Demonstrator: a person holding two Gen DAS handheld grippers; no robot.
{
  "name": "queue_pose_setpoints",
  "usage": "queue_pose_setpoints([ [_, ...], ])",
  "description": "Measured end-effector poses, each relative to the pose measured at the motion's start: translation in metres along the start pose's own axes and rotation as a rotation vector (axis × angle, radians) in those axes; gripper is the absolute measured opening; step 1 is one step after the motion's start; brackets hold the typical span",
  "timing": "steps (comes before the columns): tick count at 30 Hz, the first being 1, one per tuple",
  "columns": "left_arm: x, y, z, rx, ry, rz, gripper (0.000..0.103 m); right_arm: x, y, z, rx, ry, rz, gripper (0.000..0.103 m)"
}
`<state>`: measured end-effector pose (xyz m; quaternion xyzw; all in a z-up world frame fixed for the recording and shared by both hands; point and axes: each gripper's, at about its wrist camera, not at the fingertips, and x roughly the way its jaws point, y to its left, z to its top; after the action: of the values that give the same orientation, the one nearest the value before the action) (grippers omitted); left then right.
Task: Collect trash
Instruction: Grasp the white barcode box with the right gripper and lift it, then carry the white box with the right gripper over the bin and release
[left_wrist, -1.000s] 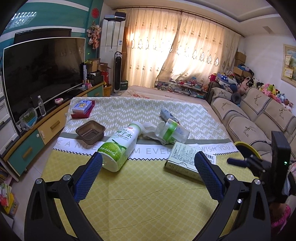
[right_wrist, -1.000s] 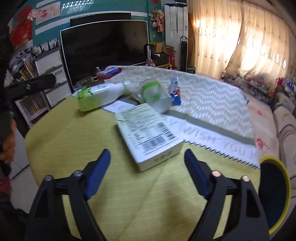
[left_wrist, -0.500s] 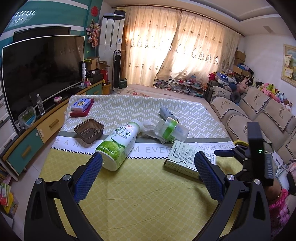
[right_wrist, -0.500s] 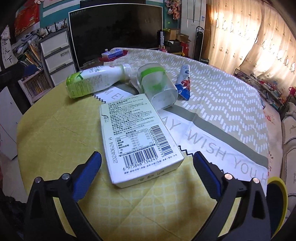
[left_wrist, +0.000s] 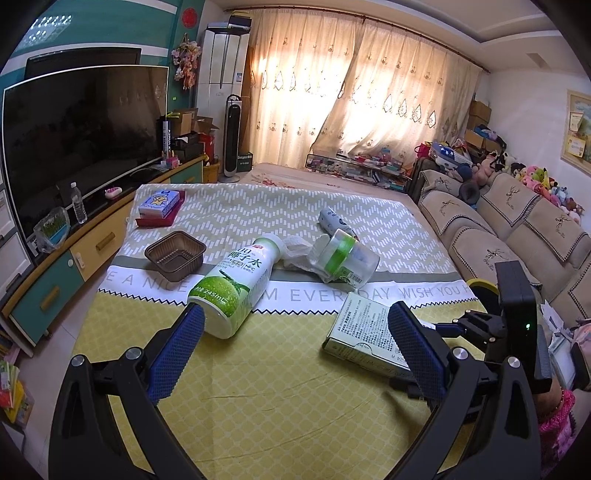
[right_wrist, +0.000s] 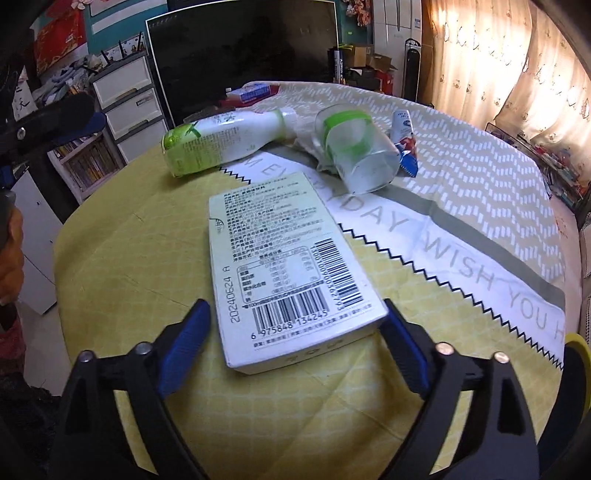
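1 carton (right_wrist: 284, 273), 1 bottle (left_wrist: 232, 288), 1 clear cup (left_wrist: 347, 258), 1 brown tray (left_wrist: 175, 254)

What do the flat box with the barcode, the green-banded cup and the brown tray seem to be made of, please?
Flat box: apparently thin printed cardboard, slightly glossy; crisp folded edges and printed barcode.
Green-banded cup: clear plastic, probably; the cloth shows through its wall.
Brown tray: likely thin moulded plastic, semi-glossy; ribbed walls and stepped rim.

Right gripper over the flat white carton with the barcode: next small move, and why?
Probably ease the right gripper slightly further down, then close. Its jaws stand wide, having just narrowed slightly, with the flat white barcode carton lying between the blue pads, near end only; the left pad looks clear of it.
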<state>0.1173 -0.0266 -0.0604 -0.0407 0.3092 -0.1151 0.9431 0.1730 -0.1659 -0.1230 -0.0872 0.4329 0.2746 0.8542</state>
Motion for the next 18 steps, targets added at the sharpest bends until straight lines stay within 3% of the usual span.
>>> queue_pose_setpoints([
  [2,0.000,0.000,0.000,0.000,-0.002,0.001,0.098,0.001,0.000,0.000,0.010,0.000,0.005,0.089],
  [4,-0.001,0.001,0.000,-0.002,-0.005,0.001,0.098,-0.001,-0.003,0.000,0.027,-0.007,-0.006,0.076],
  [18,0.002,-0.003,-0.003,0.008,0.008,-0.004,0.098,-0.078,-0.035,-0.035,0.240,-0.189,-0.061,0.075],
])
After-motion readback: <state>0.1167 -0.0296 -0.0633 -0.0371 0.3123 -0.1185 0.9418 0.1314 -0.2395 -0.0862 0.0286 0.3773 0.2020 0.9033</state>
